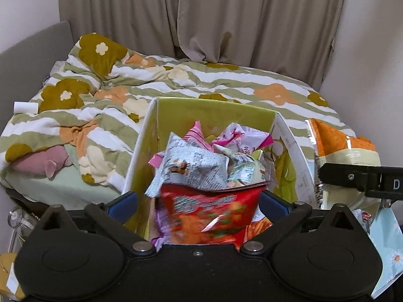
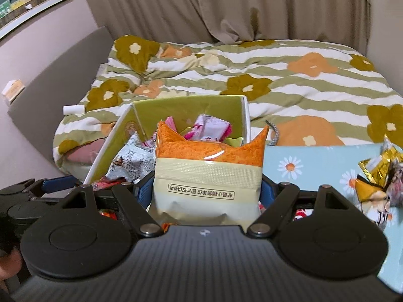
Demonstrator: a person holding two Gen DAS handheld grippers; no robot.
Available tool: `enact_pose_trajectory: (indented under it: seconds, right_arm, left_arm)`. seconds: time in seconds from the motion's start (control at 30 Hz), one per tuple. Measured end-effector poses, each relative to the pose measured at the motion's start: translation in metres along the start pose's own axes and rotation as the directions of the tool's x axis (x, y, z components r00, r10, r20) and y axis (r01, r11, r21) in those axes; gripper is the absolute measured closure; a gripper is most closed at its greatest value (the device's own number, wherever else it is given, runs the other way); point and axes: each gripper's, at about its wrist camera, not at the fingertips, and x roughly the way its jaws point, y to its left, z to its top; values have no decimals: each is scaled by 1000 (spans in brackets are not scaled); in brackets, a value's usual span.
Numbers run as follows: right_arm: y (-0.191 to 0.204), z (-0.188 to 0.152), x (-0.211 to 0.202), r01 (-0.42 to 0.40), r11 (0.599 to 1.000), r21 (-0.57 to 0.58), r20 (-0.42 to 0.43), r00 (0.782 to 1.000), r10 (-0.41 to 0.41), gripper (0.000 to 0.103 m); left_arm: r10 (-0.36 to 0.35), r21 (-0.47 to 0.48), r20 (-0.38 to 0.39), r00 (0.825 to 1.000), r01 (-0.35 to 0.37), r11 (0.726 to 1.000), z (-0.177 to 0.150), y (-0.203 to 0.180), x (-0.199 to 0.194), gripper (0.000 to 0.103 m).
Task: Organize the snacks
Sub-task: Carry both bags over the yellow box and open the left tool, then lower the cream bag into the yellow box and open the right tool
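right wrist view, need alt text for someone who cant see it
The right gripper is clamped on an orange and cream snack bag, held upright just before a green box stuffed with snack packets. Behind lies a bed with a flowered striped quilt; a blue daisy-print surface sits to the right.

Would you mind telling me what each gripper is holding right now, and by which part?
The right gripper grips the orange-and-cream snack bag by its two side edges, around mid-height. The left gripper holds nothing: its jaws stand wide, with the blurred red snack bag loose between them.
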Motion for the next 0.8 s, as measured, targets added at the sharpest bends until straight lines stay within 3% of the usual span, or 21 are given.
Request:
enact_pose_trajectory:
  seconds: [0.17,0.47,0.6,0.8]
  right_arm:
    - [9,-2,-4,11,1000,-8,15,1000,-10,8]
    - [23,9,4,7,999,-46,-5,1000,-8,6]
    - [20,7,14,-33,999,-18,0,999,33,0]
    - [10,1,11,-42,999,11,35,999,42,0]
  left_arm:
    - [-33,-20,11,999,33,999,-2,15,-13,0]
    - [-20,-17,46,999,21,1000,6,23,-27,0]
    - [-3,-32,48,999,4,999,6,24,-25,0]
    - [-2,-35,28,1000,3,999,-1,22,-20,0]
